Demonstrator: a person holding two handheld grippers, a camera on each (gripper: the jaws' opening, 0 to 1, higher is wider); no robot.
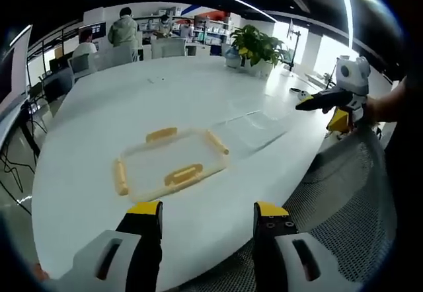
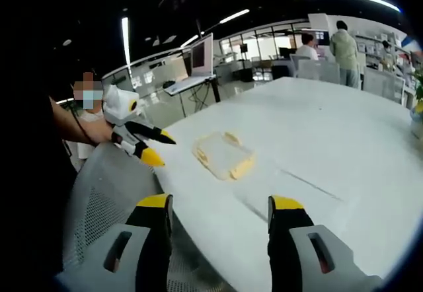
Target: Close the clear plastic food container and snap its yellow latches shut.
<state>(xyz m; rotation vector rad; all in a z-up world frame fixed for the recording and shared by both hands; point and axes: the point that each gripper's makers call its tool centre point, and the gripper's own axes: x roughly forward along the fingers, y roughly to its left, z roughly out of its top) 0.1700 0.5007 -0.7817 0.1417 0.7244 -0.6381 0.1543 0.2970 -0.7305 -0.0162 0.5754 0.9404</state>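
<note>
On the white table (image 1: pixel 99 173) lies a clear lid (image 1: pixel 168 164) with yellow latches along its edges, flat and a short way beyond my left gripper (image 1: pixel 206 214), which is open and holds nothing. Right of the lid sits the clear container base (image 1: pixel 254 130), faint against the table and apart from the lid. My right gripper (image 1: pixel 322 104) hovers past the table's right edge. In the right gripper view the lid (image 2: pixel 223 154) lies ahead and the clear base (image 2: pixel 291 196) nearer. My right gripper (image 2: pixel 220 206) is open and empty, and the left gripper (image 2: pixel 151 145) hangs open at the left.
A grey mesh chair (image 1: pixel 344 186) stands against the table's near edge. A potted plant (image 1: pixel 256 47) sits at the far end of the table. Office chairs (image 1: pixel 115 57), desks and several people are beyond it. A monitor (image 2: pixel 200 55) stands on a desk.
</note>
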